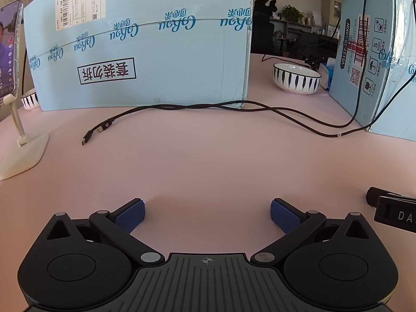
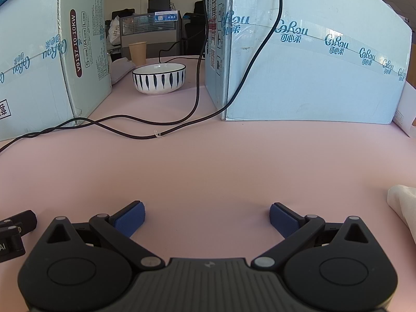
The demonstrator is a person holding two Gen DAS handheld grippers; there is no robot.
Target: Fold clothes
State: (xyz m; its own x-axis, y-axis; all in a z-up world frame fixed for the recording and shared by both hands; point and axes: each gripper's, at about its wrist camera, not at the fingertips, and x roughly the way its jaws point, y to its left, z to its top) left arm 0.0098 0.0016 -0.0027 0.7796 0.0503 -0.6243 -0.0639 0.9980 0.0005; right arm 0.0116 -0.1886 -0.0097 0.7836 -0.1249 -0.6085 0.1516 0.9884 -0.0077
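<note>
Left gripper (image 1: 207, 214): my jaws are spread wide with nothing between them, blue pads (image 1: 130, 214) low over bare pink tabletop (image 1: 208, 161).
Right gripper (image 2: 207, 217): my jaws here are spread just as wide and grip nothing; the pads (image 2: 284, 219) sit low over the same pink surface.
Each other: in the left view the right gripper shows as a black piece at the right edge; in the right view the left one shows at the left edge, so the two are side by side.
Clothes: a pale cream cloth (image 2: 404, 208) lies on the tabletop at the right edge of my right view, apart from the right jaws; only a part shows.
Cable (image 1: 182, 109): black, it trails across the far part of the tabletop, plug end lying loose.
Boxes: a light blue carton (image 1: 145, 46) stands along the far edge, another (image 2: 312, 72) toward the right.
Bowl (image 2: 159, 78): white with dark stripes, between the two cartons, with a paper cup (image 2: 137, 51) behind it.
Phone on stand (image 1: 9, 52): upright at the left edge.
</note>
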